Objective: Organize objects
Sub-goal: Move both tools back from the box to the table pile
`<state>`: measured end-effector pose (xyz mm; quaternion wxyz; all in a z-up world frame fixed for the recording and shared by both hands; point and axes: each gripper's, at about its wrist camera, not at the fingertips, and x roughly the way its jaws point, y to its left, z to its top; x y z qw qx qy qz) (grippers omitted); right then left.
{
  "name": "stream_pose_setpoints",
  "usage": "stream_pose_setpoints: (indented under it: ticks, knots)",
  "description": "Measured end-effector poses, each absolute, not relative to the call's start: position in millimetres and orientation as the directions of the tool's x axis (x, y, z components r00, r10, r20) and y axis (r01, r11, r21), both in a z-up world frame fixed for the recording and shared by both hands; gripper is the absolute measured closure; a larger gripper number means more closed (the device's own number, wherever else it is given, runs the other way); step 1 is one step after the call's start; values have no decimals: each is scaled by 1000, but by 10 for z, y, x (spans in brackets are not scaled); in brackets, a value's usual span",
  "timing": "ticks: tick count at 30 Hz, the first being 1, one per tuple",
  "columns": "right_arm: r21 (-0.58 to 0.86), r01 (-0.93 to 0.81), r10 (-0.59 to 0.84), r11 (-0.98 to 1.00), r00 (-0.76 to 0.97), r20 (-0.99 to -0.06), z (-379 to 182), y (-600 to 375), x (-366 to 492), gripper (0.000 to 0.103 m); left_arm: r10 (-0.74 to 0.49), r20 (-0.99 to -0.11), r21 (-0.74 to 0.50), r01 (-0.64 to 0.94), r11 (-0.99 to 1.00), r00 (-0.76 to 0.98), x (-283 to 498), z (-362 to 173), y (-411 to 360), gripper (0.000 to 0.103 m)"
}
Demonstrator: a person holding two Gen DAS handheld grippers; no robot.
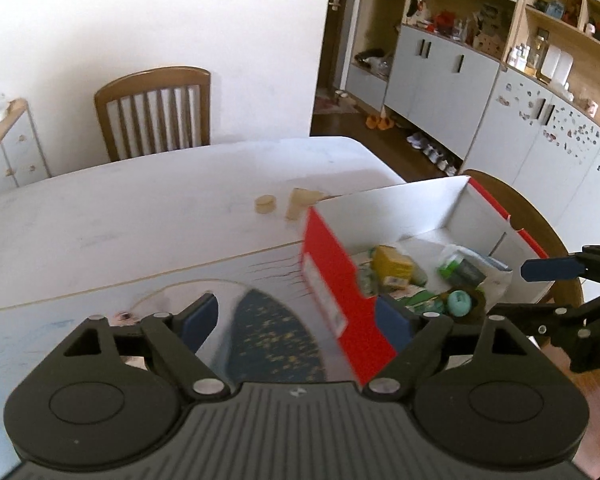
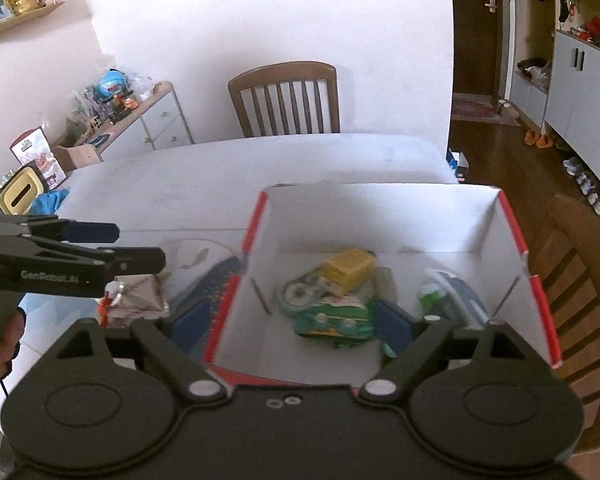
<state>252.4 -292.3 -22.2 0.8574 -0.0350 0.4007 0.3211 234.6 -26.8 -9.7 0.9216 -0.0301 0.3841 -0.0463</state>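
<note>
An open red-and-white cardboard box (image 1: 380, 208) (image 2: 380, 216) stands on the white table (image 1: 140, 216). Inside lie a yellow carton (image 1: 392, 264) (image 2: 348, 270), a green packet (image 2: 332, 320), a green-and-white pack (image 2: 432, 292) and a teal round thing (image 1: 459, 304). My left gripper (image 1: 298, 318) hovers open over the box's near left corner, and the red wall shows between its blue pads without touching them. My right gripper (image 2: 292, 320) is open above the box's near edge, holding nothing. Each gripper also shows at the edge of the other's view.
A wooden disc (image 1: 265, 203) and a wooden block (image 1: 300, 204) lie on the table beyond the box. A folded cloth with a small trinket (image 2: 140, 296) lies left of the box. One chair (image 1: 156, 112) stands at the far side, another (image 2: 572, 280) by the box's right.
</note>
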Motion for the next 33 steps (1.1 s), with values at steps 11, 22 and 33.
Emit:
stream_pose_setpoints:
  ticks: [11, 22, 33]
  knots:
    - [205, -574, 516, 793, 452, -727, -280, -2340, 2325, 14, -108, -704, -89, 64, 994, 702, 2052, -148, 446, 0]
    - [199, -574, 496, 794, 423, -758, -439, -1763, 2258, 14, -152, -730, -125, 89, 988, 667, 1962, -504, 1010, 0]
    - [173, -591, 462, 788, 382, -800, -716, -1250, 2266, 14, -142, -752, -110, 90, 990, 644, 2059, -876, 1462, 0]
